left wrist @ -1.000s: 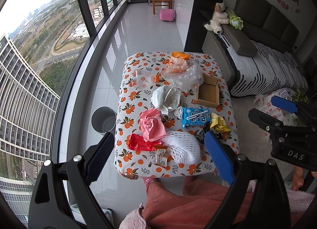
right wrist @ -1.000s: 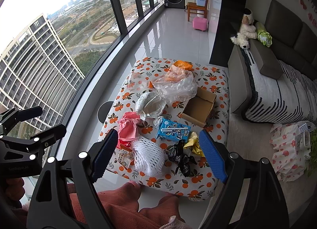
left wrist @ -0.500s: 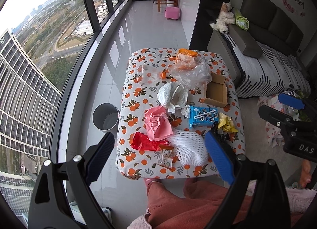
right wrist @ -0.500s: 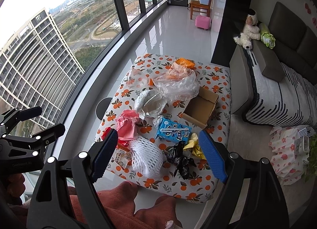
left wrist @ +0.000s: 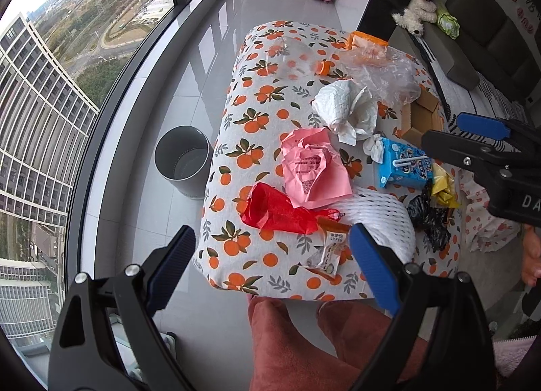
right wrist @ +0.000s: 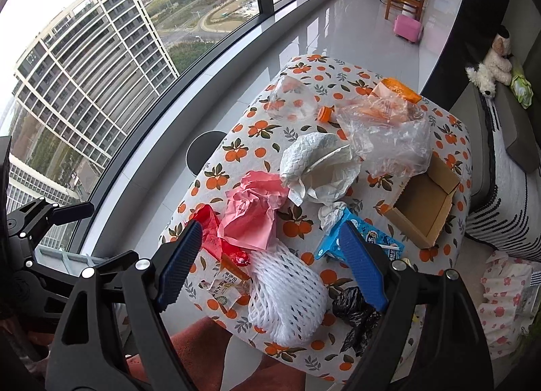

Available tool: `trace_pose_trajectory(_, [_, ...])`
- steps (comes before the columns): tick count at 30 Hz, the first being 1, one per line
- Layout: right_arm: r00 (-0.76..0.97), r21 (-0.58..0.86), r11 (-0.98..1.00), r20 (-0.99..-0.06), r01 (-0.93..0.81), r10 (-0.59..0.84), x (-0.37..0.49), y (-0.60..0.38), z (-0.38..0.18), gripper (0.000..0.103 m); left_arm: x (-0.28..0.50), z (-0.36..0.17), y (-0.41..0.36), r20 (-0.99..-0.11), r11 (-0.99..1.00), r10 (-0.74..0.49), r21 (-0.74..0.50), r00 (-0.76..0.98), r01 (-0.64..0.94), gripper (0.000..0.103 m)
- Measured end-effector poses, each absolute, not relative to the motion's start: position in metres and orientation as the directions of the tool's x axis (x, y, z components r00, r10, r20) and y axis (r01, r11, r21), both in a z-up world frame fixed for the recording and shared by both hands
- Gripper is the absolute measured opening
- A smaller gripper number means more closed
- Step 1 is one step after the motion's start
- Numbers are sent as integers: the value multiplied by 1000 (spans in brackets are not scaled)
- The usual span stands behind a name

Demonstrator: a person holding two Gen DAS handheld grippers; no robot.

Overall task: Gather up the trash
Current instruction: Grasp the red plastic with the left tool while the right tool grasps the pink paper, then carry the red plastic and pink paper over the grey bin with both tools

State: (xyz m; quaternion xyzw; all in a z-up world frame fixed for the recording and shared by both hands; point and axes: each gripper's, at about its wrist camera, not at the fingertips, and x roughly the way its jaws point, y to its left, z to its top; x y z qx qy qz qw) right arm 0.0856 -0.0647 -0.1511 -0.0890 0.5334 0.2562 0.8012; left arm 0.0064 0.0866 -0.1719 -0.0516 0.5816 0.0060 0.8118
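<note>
Trash lies on a table under an orange-print cloth [left wrist: 236,120]: a red plastic bag [left wrist: 277,212], pink paper [left wrist: 311,168], a white foam net [right wrist: 287,296], a snack wrapper [right wrist: 225,284], a blue pack [left wrist: 402,164], a black bag [right wrist: 355,316] and crumpled white paper [right wrist: 321,168]. My left gripper [left wrist: 270,245] hangs open above the table's near edge, over the red bag and wrapper. My right gripper [right wrist: 270,232] is open above the pink paper and foam net. Neither holds anything.
A grey bin [left wrist: 182,161] stands on the floor left of the table, by the window. A cardboard box [right wrist: 426,208], a clear plastic bag [right wrist: 389,134] and a clear bottle [left wrist: 297,59] lie farther back. A sofa [right wrist: 514,141] is on the right. The person's legs [left wrist: 304,340] are at the near edge.
Both grippers have come down toward the table, so the trash looks much larger and nearer. Their jaws stay wide open and empty.
</note>
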Motion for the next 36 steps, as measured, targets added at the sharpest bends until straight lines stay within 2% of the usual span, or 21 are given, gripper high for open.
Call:
trace_pose_trajectory(7, [227,133,857,-934,-498,277,111,-29,-232,80,30,-255,112,-956,990,-62,-95,286,-104,92])
trace_pose_trajectory(13, [184,114,874,-957,-472,224,123,-17,-283,80,52,-306,114,-955,991,-101,-122,280,-58,90])
trace_pose_trajectory(14, [178,110,875,-960,-472,217,124,-15,-290,80,54,-312,113,-954,990,-114,-131,276,-46,84])
trace_pose_trajectory(15, [173,104,874,-963,-474,208,125,-14,-295,78,56,-318,112,-955,988,-131,-147,267,-38,69])
trace_pose_trajectory(17, [152,104,872,-968,-479,199,125,-12,-305,65,62,-334,112,-957,981,-178,-191,227,-36,50])
trace_pose_trajectory(18, [137,110,870,-970,-481,198,125,-12,-309,54,63,-340,112,-957,977,-197,-210,212,-38,45])
trace_pose_trajectory(21, [136,94,863,-974,-496,184,122,-8,-314,41,61,-340,105,-955,984,-172,-179,240,-4,45])
trace_pose_trajectory(22, [143,86,860,-973,-503,181,120,-8,-314,28,60,-339,101,-956,986,-162,-163,245,13,44])
trace_pose_trajectory(23, [146,84,858,-972,-508,182,119,-8,-313,20,60,-337,98,-955,987,-159,-158,249,24,39])
trace_pose_trajectory(24, [144,93,858,-971,-504,190,119,-10,-312,14,59,-335,96,-955,987,-158,-155,252,31,29])
trace_pose_trajectory(25, [141,106,860,-969,-499,201,119,-12,-311,13,59,-333,93,-956,990,-144,-140,256,37,23])
trace_pose_trajectory(26, [142,110,860,-968,-499,206,119,-14,-309,12,58,-329,90,-956,991,-133,-125,261,47,11])
trace_pose_trajectory(27, [145,110,859,-967,-500,209,118,-14,-305,11,57,-326,88,-955,991,-132,-121,265,57,8])
trace_pose_trajectory(36, [209,105,861,-949,-498,236,114,-34,-258,10,46,-279,83,-931,995,-97,-87,353,45,6])
